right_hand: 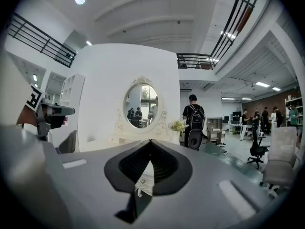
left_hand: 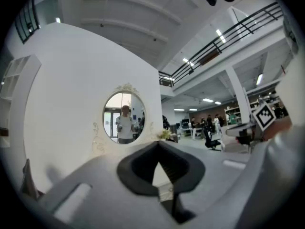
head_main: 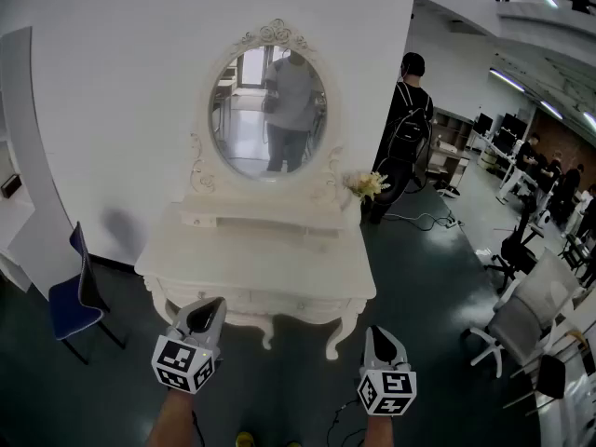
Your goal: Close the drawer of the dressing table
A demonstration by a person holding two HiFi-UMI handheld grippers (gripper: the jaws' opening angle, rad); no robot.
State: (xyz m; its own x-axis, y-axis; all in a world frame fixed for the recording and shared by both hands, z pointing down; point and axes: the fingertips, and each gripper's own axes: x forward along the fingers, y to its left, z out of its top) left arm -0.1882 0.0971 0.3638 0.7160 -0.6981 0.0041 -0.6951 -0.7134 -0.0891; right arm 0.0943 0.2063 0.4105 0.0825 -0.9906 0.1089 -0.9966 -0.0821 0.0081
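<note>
The white dressing table [head_main: 261, 264] with its oval mirror [head_main: 270, 110] stands against a white wall, straight ahead of me. Its front drawers [head_main: 279, 303] run under the tabletop, and I cannot tell how far any of them is pulled out. My left gripper [head_main: 214, 305] is shut and empty, a short way in front of the table's left front. Farther back on the right, my right gripper [head_main: 382, 333] is also shut and empty. In the left gripper view the gripper's [left_hand: 158, 144] tips meet. The right gripper [right_hand: 150, 142] frames a drawer knob [right_hand: 142, 181] through the gap below its tips.
A blue chair [head_main: 79, 291] stands left of the table beside a white shelf unit [head_main: 14, 203]. Flowers [head_main: 370, 184] sit at the table's right back corner. A person with a backpack [head_main: 407, 124] stands beyond, with cables [head_main: 419, 220] on the floor. Office chairs [head_main: 526, 310] fill the right.
</note>
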